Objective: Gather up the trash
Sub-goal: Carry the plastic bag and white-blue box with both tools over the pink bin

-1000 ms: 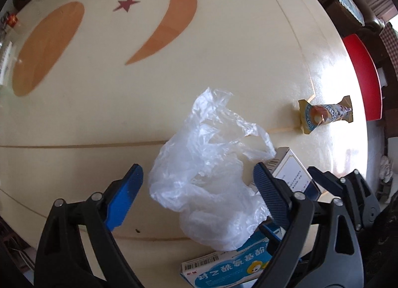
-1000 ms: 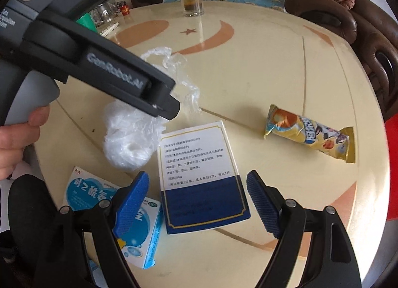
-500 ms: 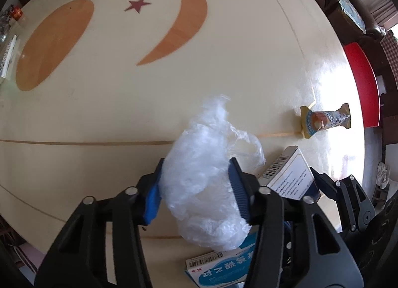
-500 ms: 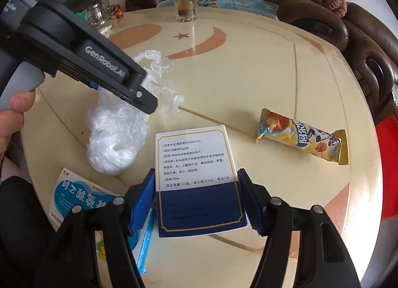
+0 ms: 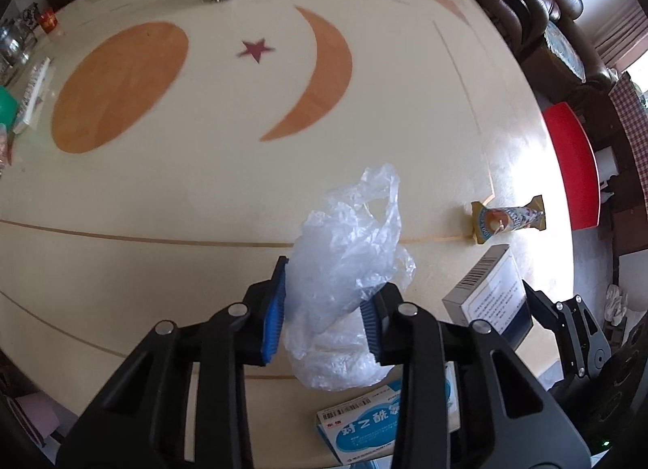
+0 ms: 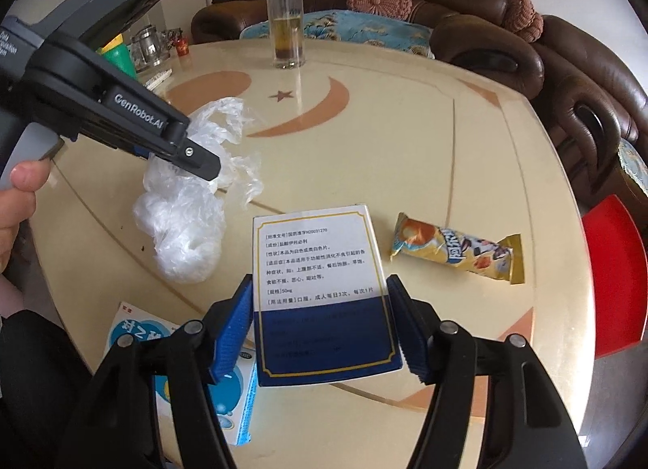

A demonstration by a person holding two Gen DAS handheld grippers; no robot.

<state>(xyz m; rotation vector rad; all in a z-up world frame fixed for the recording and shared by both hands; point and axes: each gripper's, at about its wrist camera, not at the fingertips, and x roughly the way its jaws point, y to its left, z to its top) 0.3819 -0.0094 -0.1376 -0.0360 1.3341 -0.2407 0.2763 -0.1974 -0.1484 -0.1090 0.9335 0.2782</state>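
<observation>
Now | left claw [image 5: 324, 315]: clamped on plastic bag [image 5: 344, 266] | right claw [image 6: 324, 331]: medicine box [image 6: 320, 286] pinched across short sides, long axis pointing away | snack wrapper [image 6: 457, 252]: lain right of box, nearer right claw, on desk [image 6: 405, 137]

Cream bench [image 6: 506, 169] bore orange oval, crescent and a maroon star [image 5: 255, 50]. Plastic bag [image 5: 344, 266] was translucent white; medicine box [image 6: 320, 290] white over navy, gold-edged; snack wrapper [image 6: 457, 254] golden-yellow; tongs' pads [image 6: 233, 331] blue.
</observation>
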